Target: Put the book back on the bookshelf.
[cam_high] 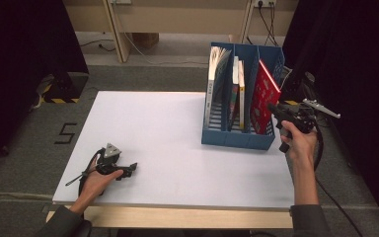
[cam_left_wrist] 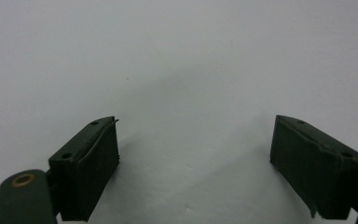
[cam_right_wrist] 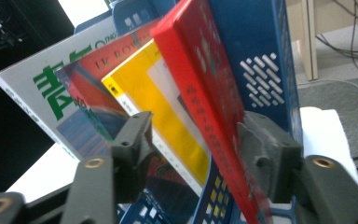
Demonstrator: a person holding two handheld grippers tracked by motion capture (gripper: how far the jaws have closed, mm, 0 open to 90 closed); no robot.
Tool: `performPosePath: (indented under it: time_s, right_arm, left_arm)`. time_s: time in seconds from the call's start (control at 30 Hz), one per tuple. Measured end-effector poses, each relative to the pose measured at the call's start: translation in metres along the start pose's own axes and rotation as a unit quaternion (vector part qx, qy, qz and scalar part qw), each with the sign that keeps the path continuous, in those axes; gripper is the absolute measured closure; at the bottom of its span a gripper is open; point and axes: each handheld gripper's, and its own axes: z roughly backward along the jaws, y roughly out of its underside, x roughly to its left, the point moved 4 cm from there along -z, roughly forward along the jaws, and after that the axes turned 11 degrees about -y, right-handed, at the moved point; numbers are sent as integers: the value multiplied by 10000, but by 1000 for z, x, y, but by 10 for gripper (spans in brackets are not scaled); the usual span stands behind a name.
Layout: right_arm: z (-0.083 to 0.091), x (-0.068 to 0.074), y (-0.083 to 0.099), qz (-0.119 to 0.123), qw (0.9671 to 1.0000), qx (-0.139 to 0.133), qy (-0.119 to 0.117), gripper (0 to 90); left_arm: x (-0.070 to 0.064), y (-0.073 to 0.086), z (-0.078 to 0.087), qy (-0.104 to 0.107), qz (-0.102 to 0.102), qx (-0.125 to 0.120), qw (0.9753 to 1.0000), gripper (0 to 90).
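High view showed the left gripper [cam_high: 128, 169] at seven o'clock, resting on the white rectangular table [cam_high: 177, 148], jaws spread wide and empty. At three o'clock the right gripper [cam_high: 272, 107], jaws parted, straddled the red hardcover book [cam_high: 264, 96] leaning in the blue plastic file rack [cam_high: 237, 138].

a black "5" [cam_high: 67, 133] is being shown marked on the grey floor left of the table; large green chinese characters [cam_right_wrist: 51, 88] are being displayed on a white book cover, not clearly readable.
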Motion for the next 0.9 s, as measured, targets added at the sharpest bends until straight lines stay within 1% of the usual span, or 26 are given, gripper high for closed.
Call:
performPosePath:
  time_s: [0.03,0.07,0.1,0.13,0.17,0.2,0.27,0.33,0.4,0.43,0.47,0.5,0.53,0.57,0.6,0.63,0.67,0.73,0.77,0.8,0.83,0.9]
  right_arm:
    - [0,-1,2,73,9999,-15,92,479]
    - [-1,-2,3,82,9999,-27,134,481]
    - [-2,-3,4,78,9999,-24,136,484]
    - [-3,-4,5,-43,9999,-40,90,502]
    - [-4,-5,7,-113,9999,-72,44,511]
    - [-6,-5,10,-99,9999,-40,36,509]
    - [-10,-5,14,-50,9999,-6,98,518]
    - [-15,-7,18,-83,9999,18,143,507]
    - [-17,-7,20,-123,9997,1,211,516]
    - [-19,-7,21,-108,9997,24,212,535]
    - [-20,-7,22,-150,9997,-3,179,558]
    - [-21,-7,23,-305,9995,-61,95,560]
    - [-22,-8,25,-561,9983,-171,-50,574]
    - [-24,-8,27,-900,9952,-313,-207,558]
    - [-26,-7,30,-1106,9927,-386,-282,546]
    - [-29,-5,31,-1088,9928,-416,-284,547]
    - [-32,-3,32,-1025,9936,-370,-297,547]
    - [-38,1,31,-1018,9939,-354,-237,551]
    - [-42,3,31,-903,9951,-336,-238,555]
    - [-46,3,31,-837,9957,-313,-245,555]
    - [-50,4,30,-788,9961,-331,-203,561]
    - [-57,3,29,-538,9980,-327,-28,583]
  left_arm:
    - [0,0,0,-8,-7,3,10000,146]
    - [0,0,0,-12,-17,1,10000,145]
    - [0,0,0,-10,-9,2,10000,144]
    - [0,0,0,-3,-2,0,10000,146]
    - [0,0,0,-2,8,9,10000,146]
    - [1,0,0,-6,11,18,10000,146]
    - [0,0,0,2,-8,10,10000,146]
    - [-1,0,0,23,-30,-6,10000,146]
    - [-1,0,0,30,-32,-4,10000,146]
    - [-1,0,0,36,-17,-8,10000,146]
    - [-1,0,0,37,-12,-7,10000,146]
    - [-1,0,0,35,-14,-6,10000,147]
    - [-1,0,0,36,-22,-4,10000,147]
    - [-1,0,0,47,-31,-10,10000,147]
    - [-1,0,0,56,-39,-8,10000,148]
    - [-1,0,0,55,-44,-6,10000,147]
    - [-1,0,0,53,-44,-5,10000,146]
    - [-1,0,0,47,-54,0,10000,146]
    - [-1,0,0,54,-51,-5,10000,146]
    - [-1,0,0,52,-52,3,10000,146]
    - [-1,0,0,51,-52,1,10000,146]
    - [-1,0,0,52,-55,1,10000,146]
